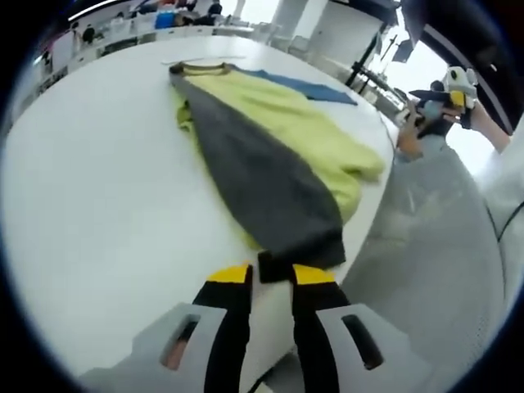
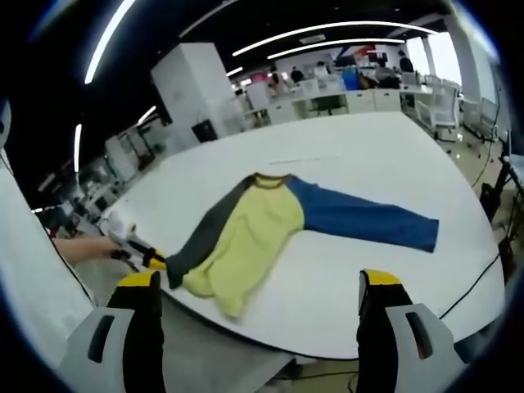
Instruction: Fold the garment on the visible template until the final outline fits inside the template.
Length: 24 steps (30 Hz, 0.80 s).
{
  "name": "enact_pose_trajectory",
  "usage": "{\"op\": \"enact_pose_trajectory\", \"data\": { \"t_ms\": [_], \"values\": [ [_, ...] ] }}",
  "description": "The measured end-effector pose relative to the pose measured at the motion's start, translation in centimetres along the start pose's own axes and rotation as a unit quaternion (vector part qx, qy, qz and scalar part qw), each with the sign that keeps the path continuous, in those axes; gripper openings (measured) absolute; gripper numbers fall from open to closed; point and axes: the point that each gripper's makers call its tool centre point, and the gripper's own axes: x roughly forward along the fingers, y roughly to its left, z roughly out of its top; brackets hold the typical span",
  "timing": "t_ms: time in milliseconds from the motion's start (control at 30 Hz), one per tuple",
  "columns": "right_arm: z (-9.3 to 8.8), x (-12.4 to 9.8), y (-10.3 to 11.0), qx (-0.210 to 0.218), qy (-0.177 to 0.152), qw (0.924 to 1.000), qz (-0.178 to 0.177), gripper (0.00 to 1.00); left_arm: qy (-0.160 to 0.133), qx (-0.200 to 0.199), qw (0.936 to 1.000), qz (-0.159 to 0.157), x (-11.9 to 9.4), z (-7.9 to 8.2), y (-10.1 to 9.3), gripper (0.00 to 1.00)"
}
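Left gripper view: left gripper (image 1: pixel 270 274) fingers pinch the grey sleeve (image 1: pixel 262 176) cuff; right gripper (image 2: pixel 258 286) gapes empty. A tug could drag the garment (image 2: pixel 270 221) off the worktop (image 1: pixel 98 188).

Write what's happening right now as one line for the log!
left gripper: shut on grey sleeve cuff | right gripper: open, above table | blue sleeve: spread out

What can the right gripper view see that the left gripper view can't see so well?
The right gripper view shows the whole blue sleeve stretched out flat, and the left gripper at the grey sleeve's cuff. The left gripper view shows that cuff right by its own near-closed jaws, plus the right gripper held up off to the side. Both share the yellow shirt body on the white table.
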Motion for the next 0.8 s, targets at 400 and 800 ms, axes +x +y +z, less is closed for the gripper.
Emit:
{"op": "enact_pose_trajectory", "data": {
  "t_ms": [400, 800],
  "values": [
    [-0.17, 0.28, -0.13, -0.002, 0.006, 1.0000, -0.004, 1.00, 0.015, 0.000, 0.9999, -0.007, 0.76, -0.24, -0.13, 0.00],
    [-0.05, 0.31, -0.14, -0.002, 0.005, 1.0000, -0.004, 1.00, 0.016, -0.013, 0.9997, -0.013, 0.22, -0.33, -0.15, 0.00]
  ]
}}
